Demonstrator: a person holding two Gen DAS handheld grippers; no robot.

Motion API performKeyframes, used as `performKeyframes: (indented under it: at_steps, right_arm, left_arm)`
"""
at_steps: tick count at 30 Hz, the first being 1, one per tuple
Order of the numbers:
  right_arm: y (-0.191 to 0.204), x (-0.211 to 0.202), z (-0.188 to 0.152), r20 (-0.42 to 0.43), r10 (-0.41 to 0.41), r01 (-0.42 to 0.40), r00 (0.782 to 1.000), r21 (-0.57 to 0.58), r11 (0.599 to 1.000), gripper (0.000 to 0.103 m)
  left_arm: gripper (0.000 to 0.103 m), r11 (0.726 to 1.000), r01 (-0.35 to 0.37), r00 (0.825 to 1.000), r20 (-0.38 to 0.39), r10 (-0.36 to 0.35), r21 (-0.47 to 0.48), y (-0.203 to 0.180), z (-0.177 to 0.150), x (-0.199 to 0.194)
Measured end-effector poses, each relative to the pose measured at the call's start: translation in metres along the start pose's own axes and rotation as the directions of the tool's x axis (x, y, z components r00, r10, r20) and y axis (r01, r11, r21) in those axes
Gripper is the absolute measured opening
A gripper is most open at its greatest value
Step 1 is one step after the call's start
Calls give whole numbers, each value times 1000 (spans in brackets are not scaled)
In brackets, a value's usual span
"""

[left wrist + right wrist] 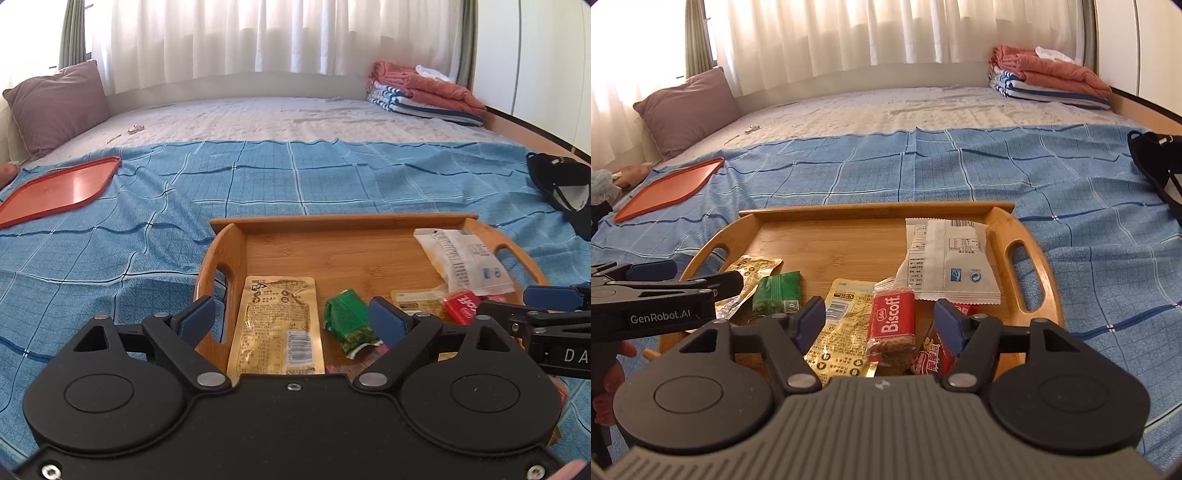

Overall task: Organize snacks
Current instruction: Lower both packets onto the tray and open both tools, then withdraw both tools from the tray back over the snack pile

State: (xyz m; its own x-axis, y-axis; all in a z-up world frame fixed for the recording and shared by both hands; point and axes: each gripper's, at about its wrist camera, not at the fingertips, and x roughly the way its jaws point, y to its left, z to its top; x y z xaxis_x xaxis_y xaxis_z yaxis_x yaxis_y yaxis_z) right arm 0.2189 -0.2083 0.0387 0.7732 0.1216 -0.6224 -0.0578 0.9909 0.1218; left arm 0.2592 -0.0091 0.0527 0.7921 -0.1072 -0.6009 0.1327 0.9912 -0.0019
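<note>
A wooden tray [343,221] [875,210] with cut-out handles lies on the blue checked bedspread and holds several snack packets. A yellow packet [277,325] and a green packet [347,317] lie between the open fingers of my left gripper [295,321]. A white packet [465,262] [949,262] lies at the tray's right. My right gripper [881,325] is open above a red Biscoff packet [892,325], a second yellow packet [838,332] and another red packet [932,354]. Neither gripper holds anything. The right gripper also shows in the left wrist view [532,306].
A flat red tray [59,192] [668,188] lies on the bedspread at the far left. A purple pillow [55,107] stands at the back left, folded blankets [424,92] at the back right. A black cap [565,188] lies at the right edge.
</note>
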Motion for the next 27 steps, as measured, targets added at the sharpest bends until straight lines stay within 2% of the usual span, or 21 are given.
performKeyframes:
  at_steps: [3, 8, 27]
  right_arm:
    - [2, -11, -2, 20, 0, 1, 1000, -32, 999, 84]
    - [2, -29, -9, 48, 1, 2, 999, -76, 997, 89]
    - [-24, -82, -36, 74, 2, 2, 997, -64, 998, 92]
  left_arm:
    - [91, 1000, 20, 1000, 15, -21, 13, -2, -3, -15]
    - [91, 998, 40, 999, 35, -42, 48, -8, -12, -39]
    - [92, 992, 98, 993, 58, -103, 80, -20, -50, -117]
